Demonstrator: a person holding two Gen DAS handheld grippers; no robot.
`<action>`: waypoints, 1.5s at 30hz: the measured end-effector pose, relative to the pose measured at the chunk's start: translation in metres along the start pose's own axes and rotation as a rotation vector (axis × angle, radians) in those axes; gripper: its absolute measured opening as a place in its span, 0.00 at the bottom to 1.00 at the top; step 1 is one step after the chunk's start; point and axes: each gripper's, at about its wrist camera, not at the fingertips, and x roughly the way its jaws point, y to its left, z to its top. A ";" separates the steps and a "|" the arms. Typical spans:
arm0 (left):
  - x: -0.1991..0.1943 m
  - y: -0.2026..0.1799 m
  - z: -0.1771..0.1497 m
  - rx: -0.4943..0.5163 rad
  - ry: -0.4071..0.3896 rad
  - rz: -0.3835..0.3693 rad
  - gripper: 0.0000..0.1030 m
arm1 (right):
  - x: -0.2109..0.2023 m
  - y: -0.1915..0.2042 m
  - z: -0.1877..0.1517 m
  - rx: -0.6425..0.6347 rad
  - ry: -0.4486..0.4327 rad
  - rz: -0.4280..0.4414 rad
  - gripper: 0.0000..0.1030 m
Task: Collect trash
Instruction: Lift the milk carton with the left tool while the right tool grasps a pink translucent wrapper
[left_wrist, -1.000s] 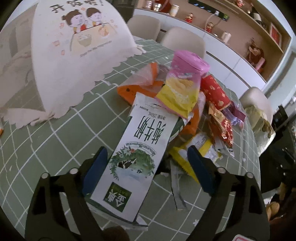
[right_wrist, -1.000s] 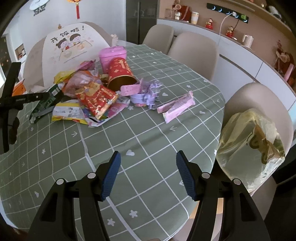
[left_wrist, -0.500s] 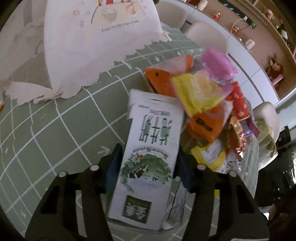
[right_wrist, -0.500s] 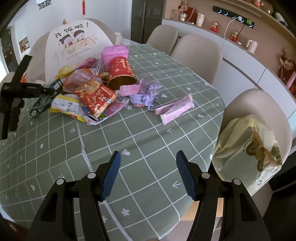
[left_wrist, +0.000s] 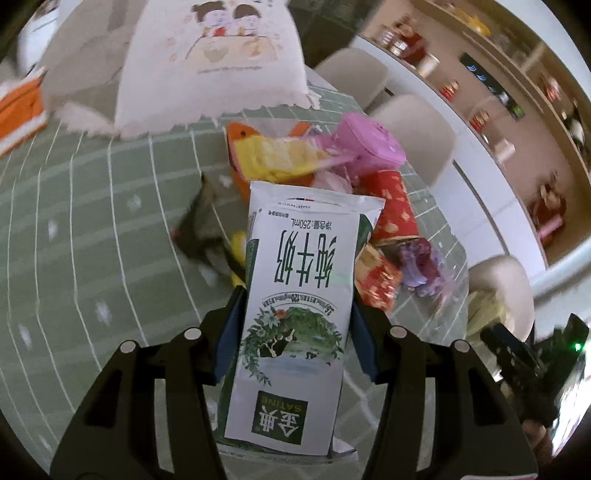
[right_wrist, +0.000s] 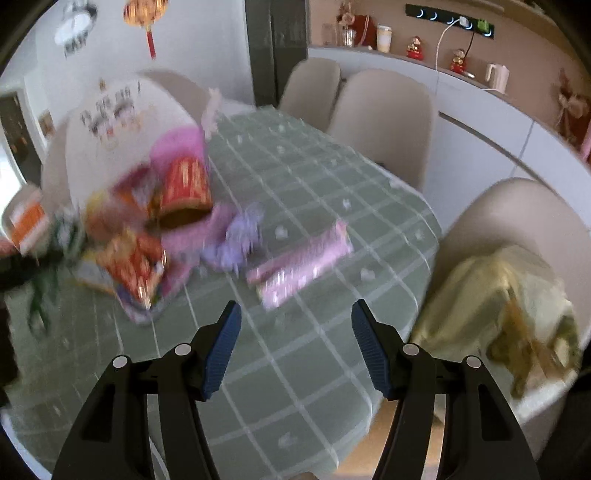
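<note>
My left gripper (left_wrist: 295, 332) is shut on a white and green milk carton (left_wrist: 299, 306), lifted clear of the green checked tablecloth (left_wrist: 92, 221). Behind the carton lies the trash pile: a yellow snack bag (left_wrist: 280, 158), a pink tin (left_wrist: 369, 144), a red tube (left_wrist: 395, 206) and a purple wrapper (left_wrist: 421, 266). My right gripper (right_wrist: 295, 343) stands open above the cloth (right_wrist: 314, 369) with nothing between its fingers. Just beyond it lies a pink wrapper (right_wrist: 299, 262), with the blurred pile (right_wrist: 155, 229) further left. A yellowish trash bag (right_wrist: 495, 302) rests on the chair at the right.
A white food cover with cartoon figures (left_wrist: 210, 62) stands at the table's far side. Beige chairs (right_wrist: 384, 114) line the far edge and a white counter (right_wrist: 480, 122) runs behind them. An orange and white box (left_wrist: 18, 107) sits at the far left.
The left jaws closed on the milk carton and lifted it off the cloth while the wrist rolled. The right gripper, still open, swung in toward the pink wrapper; its view is now motion-blurred.
</note>
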 end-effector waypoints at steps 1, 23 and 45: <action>-0.002 -0.005 -0.008 -0.021 -0.010 0.014 0.49 | 0.003 -0.008 0.005 0.020 -0.017 -0.006 0.57; -0.061 -0.006 -0.068 -0.132 -0.103 0.267 0.49 | 0.088 -0.009 0.057 0.038 0.006 0.145 0.53; -0.080 0.060 -0.082 -0.210 -0.089 0.227 0.49 | 0.098 0.084 0.066 -0.239 0.038 0.136 0.15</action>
